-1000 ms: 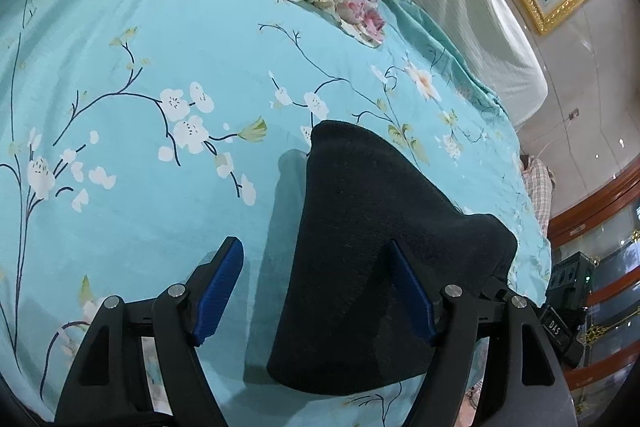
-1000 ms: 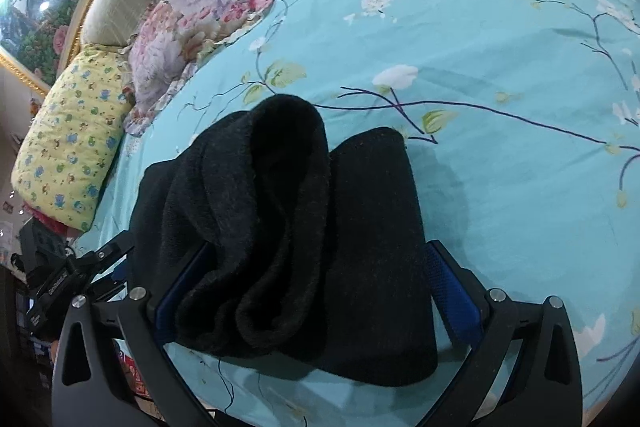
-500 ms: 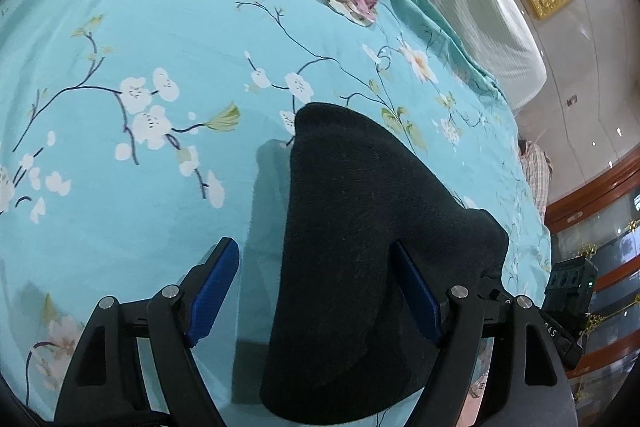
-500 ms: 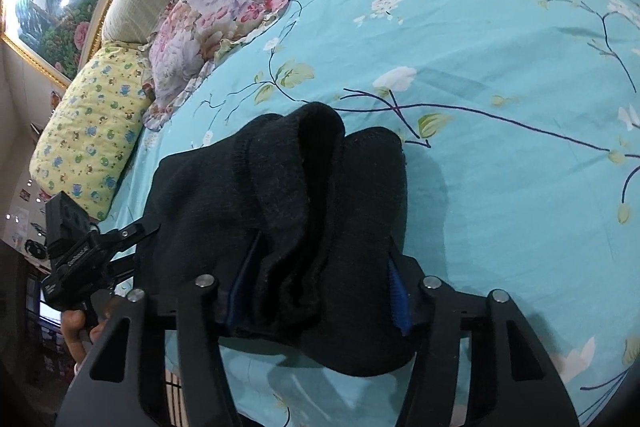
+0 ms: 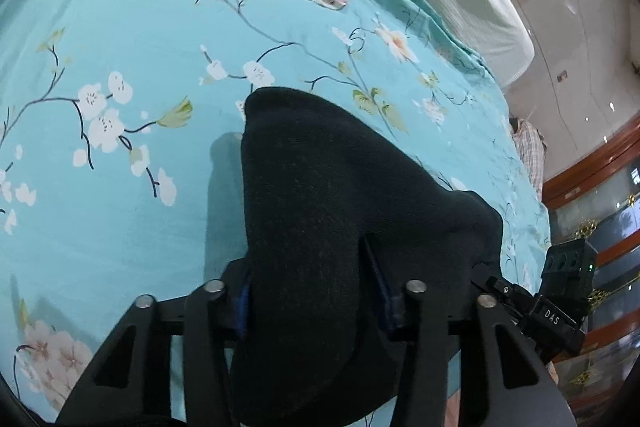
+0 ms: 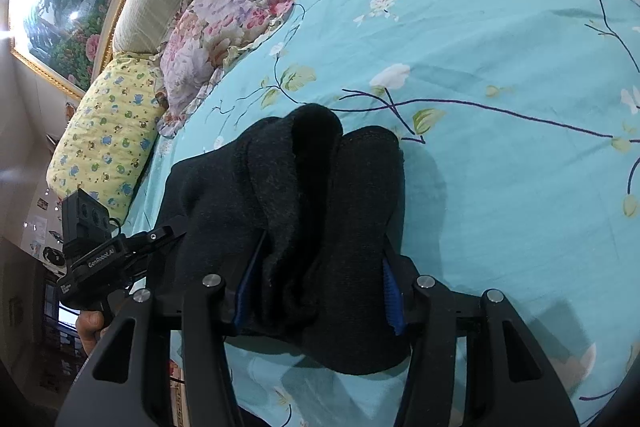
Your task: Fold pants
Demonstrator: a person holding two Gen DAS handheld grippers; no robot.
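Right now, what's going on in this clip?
A person is folding black pants on a bed with a turquoise floral sheet, with a handheld gripper in each hand. Both grippers are clamped on the near end of the bundled pants: the left gripper has just closed its jaws on one side, and the right gripper is pinching the thick stack of layers on the other. The pants are already folded into a compact bundle. Two pillows lie at the headboard, untouched.

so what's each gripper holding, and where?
Both hold the black pants: left gripper and right gripper, jaws just closed, each pinch a bunched near edge.
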